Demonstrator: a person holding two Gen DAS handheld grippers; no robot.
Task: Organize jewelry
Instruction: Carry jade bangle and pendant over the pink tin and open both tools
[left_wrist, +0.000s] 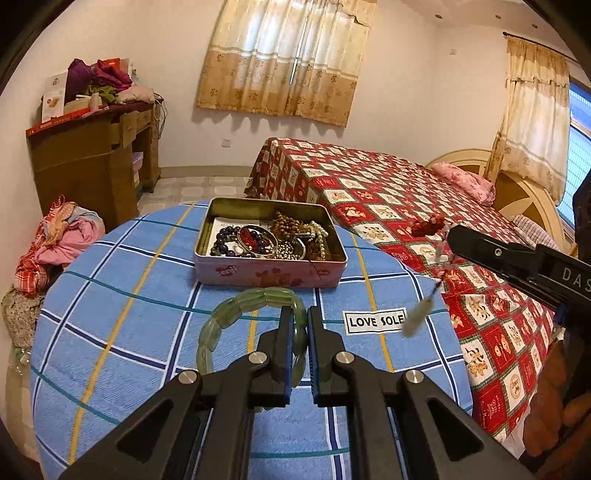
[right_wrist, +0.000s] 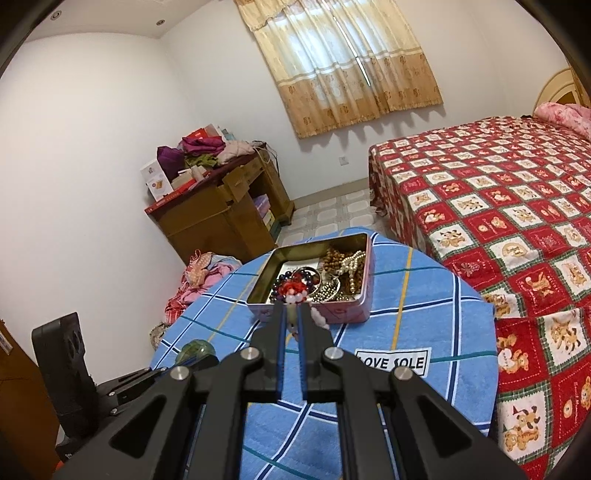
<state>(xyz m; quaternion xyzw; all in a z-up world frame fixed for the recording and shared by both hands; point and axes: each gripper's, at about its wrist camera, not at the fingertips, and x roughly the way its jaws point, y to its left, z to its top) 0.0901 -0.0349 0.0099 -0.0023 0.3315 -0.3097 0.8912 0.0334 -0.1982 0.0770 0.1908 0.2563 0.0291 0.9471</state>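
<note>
A pink tin box (left_wrist: 271, 275) (right_wrist: 312, 314) full of bead bracelets and necklaces stands open on the round table's blue checked cloth (left_wrist: 122, 332) (right_wrist: 436, 321). My left gripper (left_wrist: 297, 314) is shut on a green jade bracelet (left_wrist: 225, 321), held just above the cloth in front of the tin. In the right wrist view that bracelet (right_wrist: 194, 350) shows at the left. My right gripper (right_wrist: 291, 308) (left_wrist: 452, 236) is shut on a pendant with a red knot (left_wrist: 428, 225) (right_wrist: 293, 288), white beads and a pale green charm (left_wrist: 415, 317) dangling below. It hangs near the tin's front wall.
A white "LOVE SOLE" label (left_wrist: 375, 321) (right_wrist: 393, 362) lies on the cloth. A bed with a red patterned cover (left_wrist: 406, 206) (right_wrist: 498, 206) stands right of the table. A wooden desk (left_wrist: 92, 158) piled with clothes is by the wall, more clothes (left_wrist: 62, 236) on the floor.
</note>
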